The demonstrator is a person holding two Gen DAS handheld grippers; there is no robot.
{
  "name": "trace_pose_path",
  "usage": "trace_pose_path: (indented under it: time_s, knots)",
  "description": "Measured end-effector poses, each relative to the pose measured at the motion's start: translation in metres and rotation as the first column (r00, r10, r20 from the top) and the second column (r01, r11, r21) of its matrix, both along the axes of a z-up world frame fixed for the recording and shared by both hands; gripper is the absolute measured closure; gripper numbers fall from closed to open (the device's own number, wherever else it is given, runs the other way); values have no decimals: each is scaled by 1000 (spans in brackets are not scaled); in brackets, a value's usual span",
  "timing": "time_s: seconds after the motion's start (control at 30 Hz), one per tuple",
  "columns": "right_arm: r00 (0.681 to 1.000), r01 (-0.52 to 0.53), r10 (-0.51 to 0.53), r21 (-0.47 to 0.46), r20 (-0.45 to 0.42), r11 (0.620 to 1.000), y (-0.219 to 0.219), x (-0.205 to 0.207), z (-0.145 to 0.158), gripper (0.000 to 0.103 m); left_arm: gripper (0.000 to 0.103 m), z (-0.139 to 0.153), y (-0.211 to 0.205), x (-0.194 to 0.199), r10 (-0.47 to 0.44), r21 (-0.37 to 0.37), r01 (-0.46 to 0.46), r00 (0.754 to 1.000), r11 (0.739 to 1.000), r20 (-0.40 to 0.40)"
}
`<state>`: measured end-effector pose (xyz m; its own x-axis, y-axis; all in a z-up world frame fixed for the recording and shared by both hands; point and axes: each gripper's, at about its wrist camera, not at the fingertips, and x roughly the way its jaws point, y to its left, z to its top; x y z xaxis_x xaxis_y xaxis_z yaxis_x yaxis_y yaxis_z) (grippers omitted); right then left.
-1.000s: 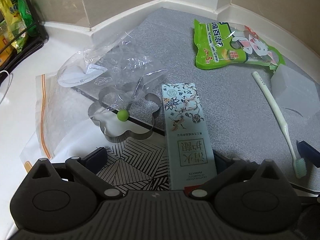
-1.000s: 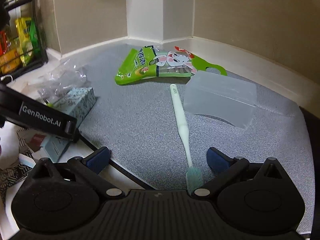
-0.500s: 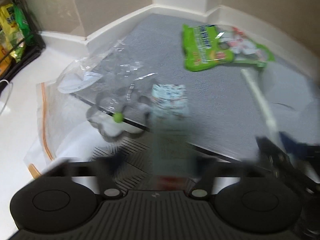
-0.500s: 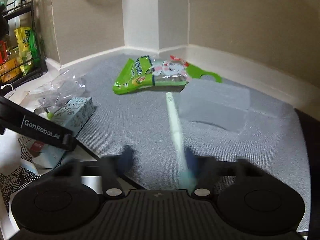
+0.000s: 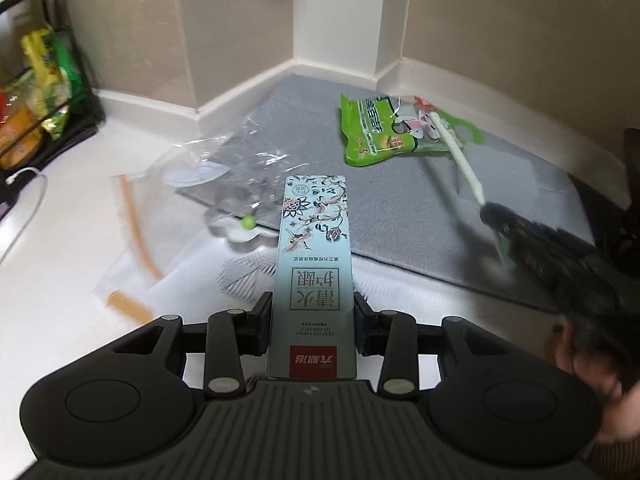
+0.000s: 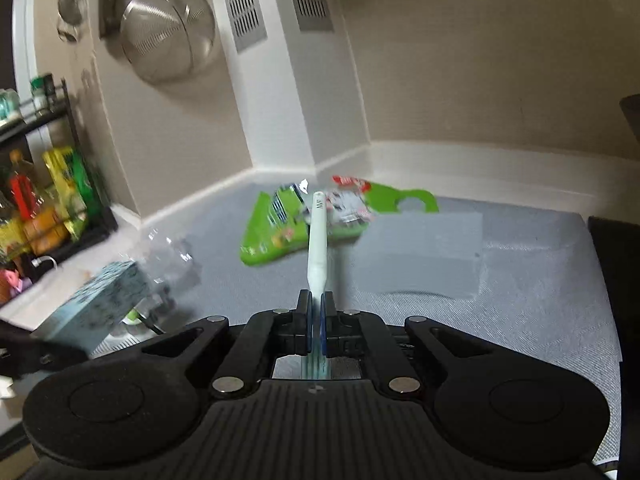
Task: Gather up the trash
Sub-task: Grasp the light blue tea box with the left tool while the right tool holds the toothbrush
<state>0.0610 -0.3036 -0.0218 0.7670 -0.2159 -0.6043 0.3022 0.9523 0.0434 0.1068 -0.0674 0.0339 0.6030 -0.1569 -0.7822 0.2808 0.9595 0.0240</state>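
Note:
My left gripper (image 5: 313, 330) is shut on a long pale-blue flowered carton (image 5: 314, 264), lifted off the counter and pointing away from me. My right gripper (image 6: 316, 322) is shut on the brush end of a white toothbrush (image 6: 318, 248), whose handle sticks out forward, raised off the grey mat (image 6: 520, 280). In the left wrist view the right gripper (image 5: 496, 216) shows blurred at the right with the toothbrush (image 5: 460, 156). The carton (image 6: 100, 304) appears at the lower left of the right wrist view. A green snack bag (image 5: 376, 132) (image 6: 280, 228) lies on the mat.
Crumpled clear plastic (image 5: 240, 164), a zip bag with an orange strip (image 5: 132, 216), a metal flower-shaped cutter (image 5: 236, 228) with a green ball (image 5: 248, 222) lie on the white counter (image 5: 60, 240). A translucent box (image 6: 424, 252) rests on the mat. A black rack of packets (image 5: 36, 100) stands left.
Both grippers went from open to shut, the left on the carton, the right on the toothbrush. Both have lifted their objects off the surface, and the views tilted upward.

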Motion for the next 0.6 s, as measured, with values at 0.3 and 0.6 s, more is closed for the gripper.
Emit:
trace_pose_path:
  time_s: [0.3, 0.6]
  knots:
    - [999, -21, 20, 28, 34, 999, 1, -2, 6, 99, 60, 16, 55, -61, 88, 53, -91, 994, 994, 58]
    - [999, -35, 35, 27, -12, 999, 12, -7, 1, 99, 60, 10, 117, -110, 205, 106, -210, 977, 972, 57]
